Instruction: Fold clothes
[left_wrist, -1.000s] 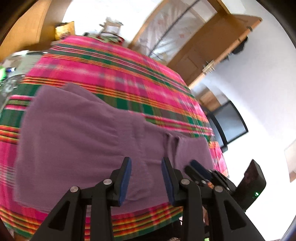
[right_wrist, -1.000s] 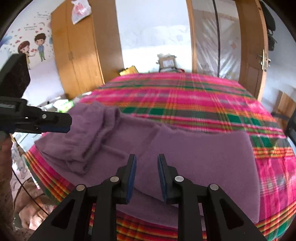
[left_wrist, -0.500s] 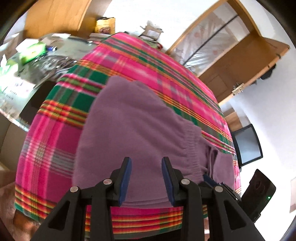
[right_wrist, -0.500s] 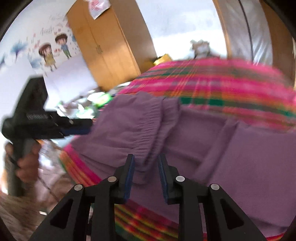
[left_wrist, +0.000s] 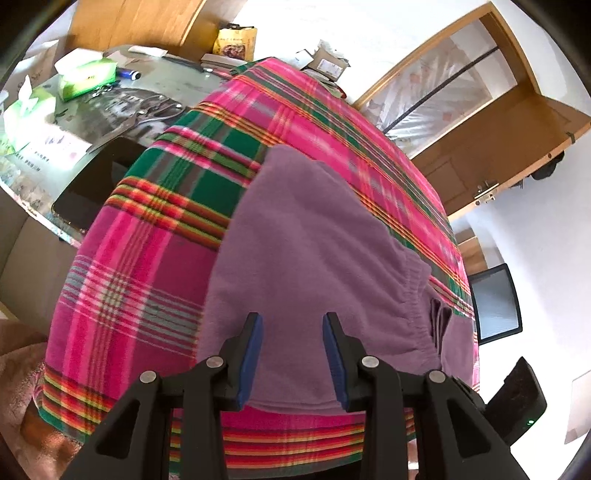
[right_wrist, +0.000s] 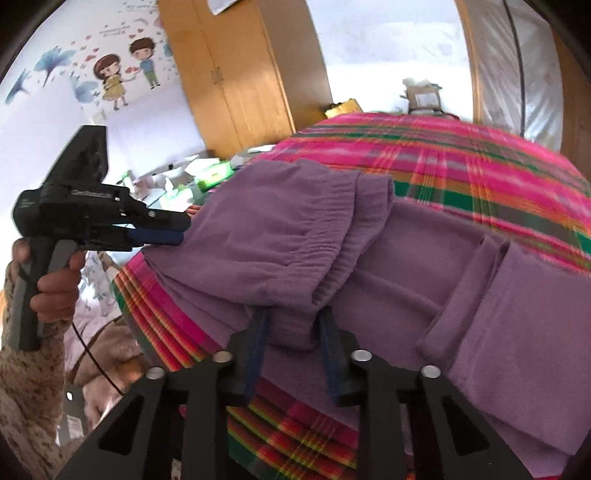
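Purple trousers (left_wrist: 314, 236) with an elastic waistband (right_wrist: 332, 221) lie partly folded on a pink and green plaid cloth (left_wrist: 147, 240). My left gripper (left_wrist: 291, 325) hovers open over the trousers' near edge, nothing between its pads. The right wrist view shows that same left gripper (right_wrist: 181, 230) at the left, held by a hand (right_wrist: 55, 288) just beside the waist end. My right gripper (right_wrist: 291, 317) is at the front corner of the folded waistband. A fold of purple fabric fills the gap between its closing jaws and drapes over both fingertips.
A glass-topped side table (left_wrist: 177, 85) to the left carries green tissue boxes (left_wrist: 86, 74) and a dark tablet (left_wrist: 92, 188). Cardboard boxes (left_wrist: 328, 64) sit past the far end. A wooden wardrobe (right_wrist: 240, 74), a door (left_wrist: 498, 140) and a monitor (left_wrist: 495, 310) stand around.
My left gripper swung left and down to the waist end of the trousers. My right gripper moved left to the waistband fold, and fabric now sits between its jaws.
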